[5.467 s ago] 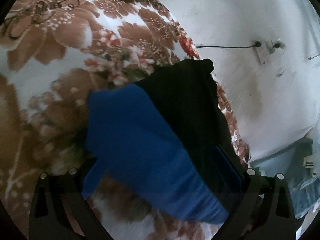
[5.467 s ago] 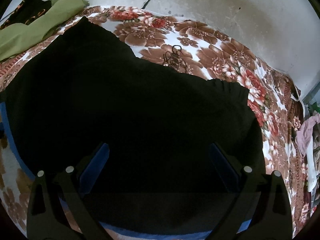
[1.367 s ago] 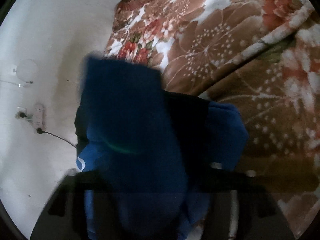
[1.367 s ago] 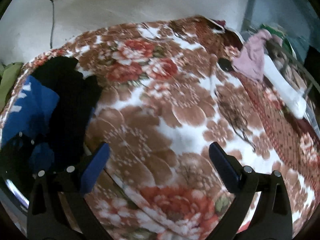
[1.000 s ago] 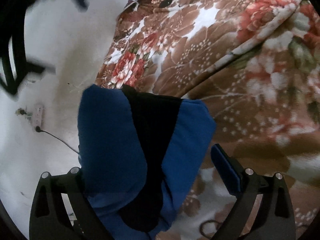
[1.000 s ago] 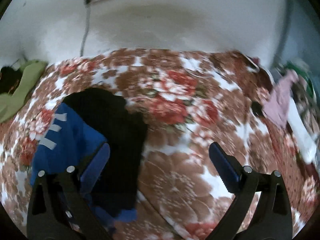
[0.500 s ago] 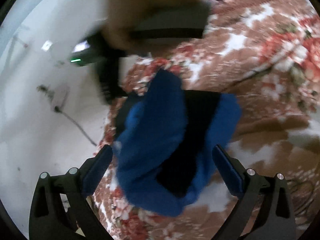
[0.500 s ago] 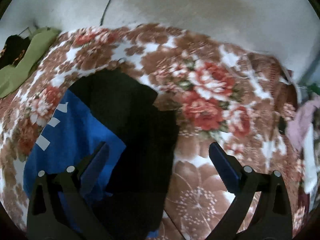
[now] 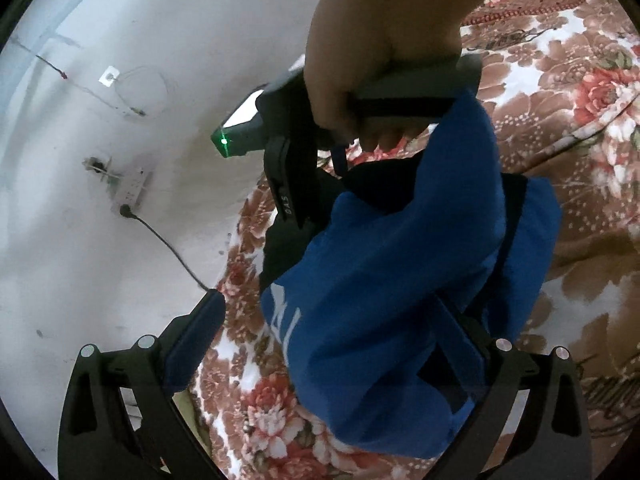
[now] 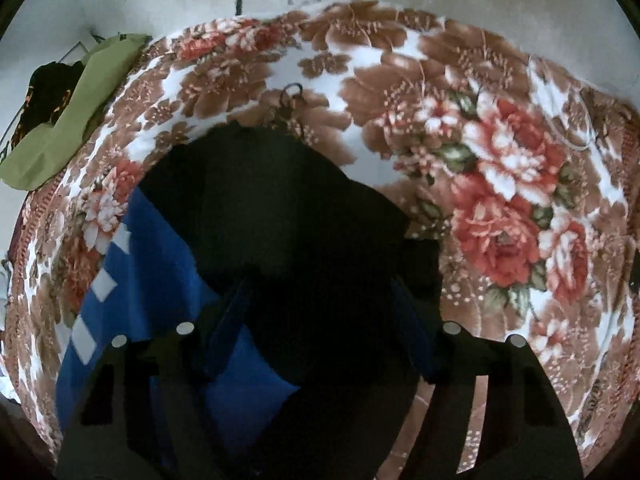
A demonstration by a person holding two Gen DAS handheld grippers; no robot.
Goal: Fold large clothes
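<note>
Matt cloth garment (image 9: 400, 264), plush blanket (image 10: 460, 128)

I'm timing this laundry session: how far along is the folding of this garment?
The blue and black garment is already doubled into a compact bundle on the blanket. In hand: the right gripper has just been closing its jaws, black cloth between them; the left gripper is open. Left: probably a last tidy fold.

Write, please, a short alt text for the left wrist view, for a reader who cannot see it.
A folded blue and black garment lies on a floral bedspread between the open fingers of the left gripper. Above it, a hand holds the right gripper down on the garment's far edge.
</note>
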